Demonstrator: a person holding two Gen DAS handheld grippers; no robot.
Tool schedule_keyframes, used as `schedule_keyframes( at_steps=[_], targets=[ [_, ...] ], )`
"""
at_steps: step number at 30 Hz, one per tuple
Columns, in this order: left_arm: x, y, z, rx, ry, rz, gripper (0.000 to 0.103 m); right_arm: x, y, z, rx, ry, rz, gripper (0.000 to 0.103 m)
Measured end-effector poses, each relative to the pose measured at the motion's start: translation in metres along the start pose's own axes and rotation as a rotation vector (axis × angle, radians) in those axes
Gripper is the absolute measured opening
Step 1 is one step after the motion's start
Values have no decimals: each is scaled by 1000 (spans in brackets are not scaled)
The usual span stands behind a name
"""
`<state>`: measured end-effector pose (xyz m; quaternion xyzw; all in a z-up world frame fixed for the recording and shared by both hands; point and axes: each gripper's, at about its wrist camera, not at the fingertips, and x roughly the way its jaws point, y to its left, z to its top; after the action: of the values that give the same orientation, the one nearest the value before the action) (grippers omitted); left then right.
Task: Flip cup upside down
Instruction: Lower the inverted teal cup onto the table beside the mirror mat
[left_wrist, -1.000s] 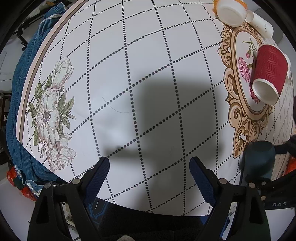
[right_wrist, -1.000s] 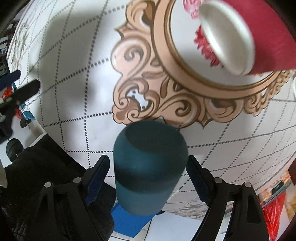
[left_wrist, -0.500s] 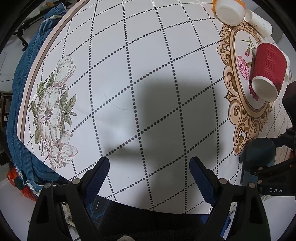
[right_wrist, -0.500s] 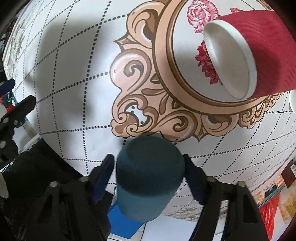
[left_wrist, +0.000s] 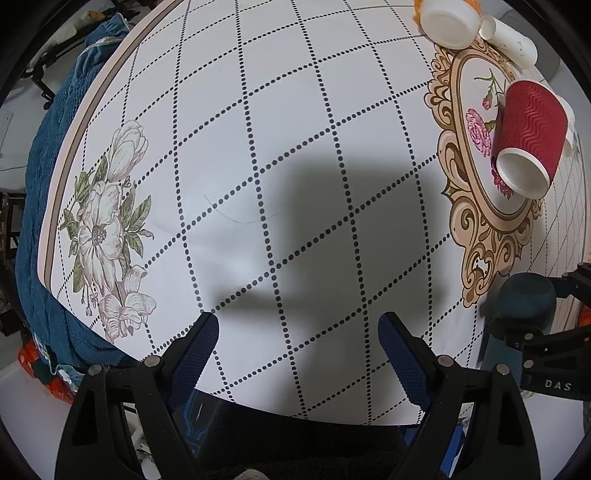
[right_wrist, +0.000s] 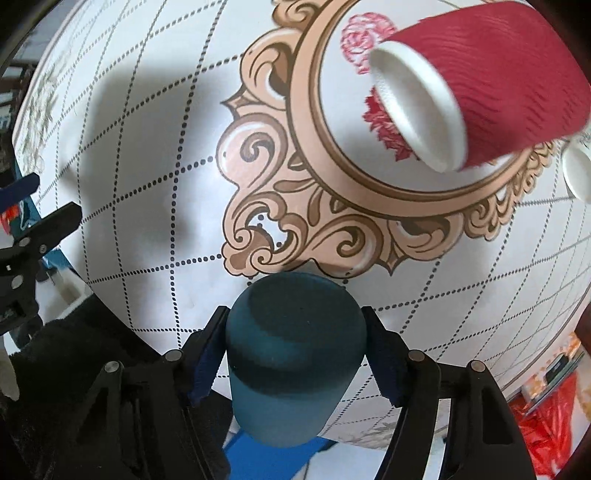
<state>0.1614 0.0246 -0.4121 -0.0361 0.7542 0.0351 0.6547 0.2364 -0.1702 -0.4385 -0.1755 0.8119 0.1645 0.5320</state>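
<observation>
A dark teal cup (right_wrist: 291, 350) is between the fingers of my right gripper (right_wrist: 295, 354), its closed base facing the camera; both pads press on its sides near the table's front edge. It also shows at the lower right of the left wrist view (left_wrist: 524, 306). A red ribbed paper cup (right_wrist: 476, 85) lies on its side on the ornate oval print, white mouth toward me; it also shows in the left wrist view (left_wrist: 528, 136). My left gripper (left_wrist: 297, 343) is open and empty above the tablecloth's front edge.
The white dotted tablecloth (left_wrist: 258, 147) covers the table, with a blue cloth (left_wrist: 48, 184) hanging at the left edge. A white tub (left_wrist: 448, 18) and a white bottle (left_wrist: 513, 35) lie at the far right. Another white object (right_wrist: 578, 173) lies right of the red cup.
My right gripper has closed from wide open onto the teal cup. The left gripper has barely moved.
</observation>
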Motion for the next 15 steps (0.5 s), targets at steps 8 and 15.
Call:
schedule_keyframes(
  at_steps=[8, 15],
  targets=[
    [-6, -25, 10, 13, 0, -9, 88, -22, -15, -34, 108, -144, 27, 71],
    [-6, -36, 14, 33, -1, -1, 88, -51, -34, -66, 260, -357, 38, 71]
  ],
)
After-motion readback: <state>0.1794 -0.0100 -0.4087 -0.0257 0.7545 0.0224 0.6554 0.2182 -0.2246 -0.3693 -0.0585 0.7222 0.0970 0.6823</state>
